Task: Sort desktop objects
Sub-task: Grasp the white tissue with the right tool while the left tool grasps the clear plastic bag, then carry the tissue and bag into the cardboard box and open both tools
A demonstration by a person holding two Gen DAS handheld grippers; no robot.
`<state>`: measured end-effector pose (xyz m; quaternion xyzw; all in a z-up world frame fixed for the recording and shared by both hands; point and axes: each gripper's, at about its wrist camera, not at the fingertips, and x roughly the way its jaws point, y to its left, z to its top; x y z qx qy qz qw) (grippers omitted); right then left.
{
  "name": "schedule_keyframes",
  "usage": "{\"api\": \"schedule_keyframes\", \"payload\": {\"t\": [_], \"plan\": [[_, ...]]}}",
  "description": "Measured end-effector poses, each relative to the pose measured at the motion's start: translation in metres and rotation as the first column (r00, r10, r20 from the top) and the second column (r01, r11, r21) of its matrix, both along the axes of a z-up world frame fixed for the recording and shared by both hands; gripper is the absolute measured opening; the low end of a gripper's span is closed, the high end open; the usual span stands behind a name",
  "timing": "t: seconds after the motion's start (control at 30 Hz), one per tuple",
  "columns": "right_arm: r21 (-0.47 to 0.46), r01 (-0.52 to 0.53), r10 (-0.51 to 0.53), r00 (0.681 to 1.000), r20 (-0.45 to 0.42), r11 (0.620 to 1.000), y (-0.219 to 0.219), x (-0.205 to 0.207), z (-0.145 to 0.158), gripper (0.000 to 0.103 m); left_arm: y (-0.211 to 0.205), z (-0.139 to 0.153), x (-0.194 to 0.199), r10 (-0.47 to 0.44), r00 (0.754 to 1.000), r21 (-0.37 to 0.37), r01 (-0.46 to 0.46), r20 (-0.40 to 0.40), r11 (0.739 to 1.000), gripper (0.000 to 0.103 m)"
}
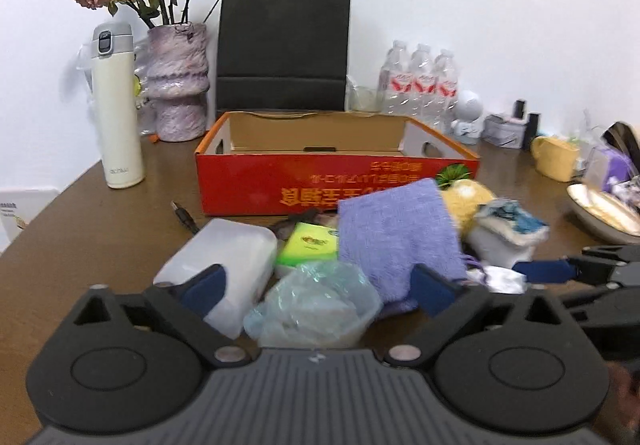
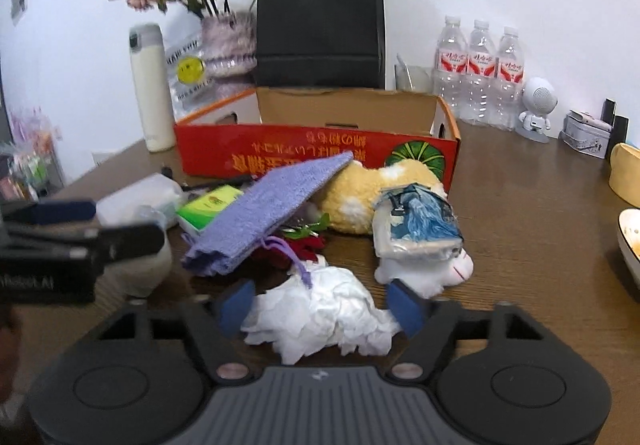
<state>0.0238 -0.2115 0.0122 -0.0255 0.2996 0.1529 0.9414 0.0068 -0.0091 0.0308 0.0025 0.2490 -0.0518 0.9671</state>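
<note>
Left wrist view. Left gripper [image 1: 320,287] low over the near edge of a heap of clutter on the brown surface [image 1: 100,237]. Jaws apart. A crumpled clear plastic bag [image 1: 316,305] sits between the blue pads; whether the pads press it I cannot tell, though gaps show either side, so I read it as not yet gripped. Just left of the bag, a translucent plastic box [image 1: 232,257]; behind it a green packet [image 1: 308,243] and a purple cloth [image 1: 396,237]. Beyond the heap, touching or nearly so, an open red cardboard box [image 1: 280,181], empty as far as its inside shows. It seems the likely place for sorted things.

Right wrist view. Right gripper [image 2: 324,305] at the heap's other near corner, jaws apart around a crumpled white tissue [image 2: 324,313]. The tissue fills most of the gap; firm contact is not clear. Behind it, a white plush toy [image 2: 424,265] with a blue-printed packet [image 2: 420,221] on top, and a yellow plush [image 2: 372,193] against the red box.

Judgement: step in hand is the first pick, each gripper framing one soft item. Next move calls for closing fully on bag and tissue, lifting clear without dragging the purple cloth's cord [image 2: 294,257], which lies on the tissue.
</note>
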Motion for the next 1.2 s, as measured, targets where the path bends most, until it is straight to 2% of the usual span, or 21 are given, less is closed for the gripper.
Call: {"api": "schedule_keyframes", "payload": {"t": [0.03, 0.07, 0.1, 0.2, 0.27, 0.37, 0.47, 0.57, 0.67, 0.73, 0.8, 0.9, 1.0, 1.07, 1.17, 1.2], "plan": [[-0.007, -0.003, 0.003, 1.000, -0.014, 1.000, 0.001, 0.004, -0.001, 0.044, -0.003, -0.003, 0.005, 0.011, 1.000, 0.016, -0.011, -0.028, 1.000, 0.062], [-0.015, -0.006, 0.005, 1.000, -0.031, 1.000, 0.001, 0.005, -0.003, 0.038, -0.004, -0.005, 0.007, 0.013, 0.998, 0.016, -0.012, -0.060, 1.000, 0.055], [-0.024, -0.010, 0.009, 0.999, -0.039, 1.000, 0.001, 0.004, -0.004, 0.033, -0.004, -0.008, 0.006, 0.003, 0.997, 0.011, -0.002, -0.073, 1.000, 0.050], [-0.027, -0.036, 0.035, 0.999, -0.028, 0.999, -0.004, -0.011, -0.006, 0.030, 0.001, -0.015, -0.003, -0.018, 0.998, 0.007, 0.018, -0.054, 1.000, 0.041], [-0.019, -0.055, 0.055, 0.998, -0.020, 0.998, -0.010, -0.025, -0.007, 0.029, 0.008, -0.015, -0.015, -0.015, 0.998, -0.027, 0.013, -0.055, 1.000, 0.038], [-0.012, -0.047, 0.048, 0.998, 0.030, 0.999, -0.018, -0.051, -0.001, 0.017, 0.015, -0.010, -0.033, -0.019, 0.997, -0.060, 0.015, -0.069, 0.998, 0.035], [-0.004, -0.043, 0.044, 0.992, 0.115, 0.999, -0.024, -0.074, 0.015, 0.015, 0.022, 0.000, -0.050, -0.010, 0.999, -0.091, 0.006, -0.053, 0.996, 0.030], [-0.014, -0.023, 0.025, 0.988, 0.155, 1.000, -0.024, -0.078, 0.030, 0.014, 0.026, 0.012, -0.056, 0.012, 0.999, -0.120, -0.017, -0.039, 0.993, 0.028], [0.022, -0.027, 0.022, 0.977, 0.210, 0.999, -0.029, -0.082, 0.048, 0.014, 0.034, 0.031, -0.061, 0.017, 1.000, -0.161, -0.015, 0.016, 0.987, 0.028], [0.032, -0.029, 0.020, 0.968, 0.249, 0.999, -0.029, -0.080, 0.061, 0.014, 0.035, 0.040, -0.057, 0.010, 0.998, -0.143, -0.002, 0.058, 0.990, 0.028], [0.047, -0.038, 0.024, 0.962, 0.272, 0.998, -0.029, -0.069, 0.073, 0.014, 0.036, 0.047, -0.043, -0.002, 0.997, -0.132, 0.012, 0.076, 0.991, 0.028], [0.058, -0.037, 0.018, 0.956, 0.293, 0.998, -0.025, -0.042, 0.088, 0.014, 0.043, 0.064, -0.011, -0.012, 0.996, -0.168, 0.026, 0.084, 0.985, 0.029], [0.097, 0.005, -0.035, 0.951, 0.308, 0.995, -0.026, -0.001, 0.106, 0.014, 0.050, 0.085, 0.036, -0.011, 0.993, -0.182, 0.033, 0.119, 0.983, 0.030], [0.131, 0.014, -0.053, 0.954, 0.296, 0.991, -0.028, 0.034, 0.117, 0.014, 0.054, 0.094, 0.075, -0.028, 0.993, -0.166, 0.047, 0.115, 0.985, 0.030], [0.158, 0.033, -0.075, 0.962, 0.263, 0.987, -0.031, 0.097, 0.131, 0.014, 0.057, 0.100, 0.137, 0.028, 0.994, -0.141, -0.013, 0.105, 0.990, 0.030], [0.174, 0.047, -0.087, 0.969, 0.230, 0.984, -0.032, 0.123, 0.135, 0.014, 0.057, 0.100, 0.161, 0.112, 0.988, -0.130, -0.098, 0.104, 0.987, 0.030]]}}
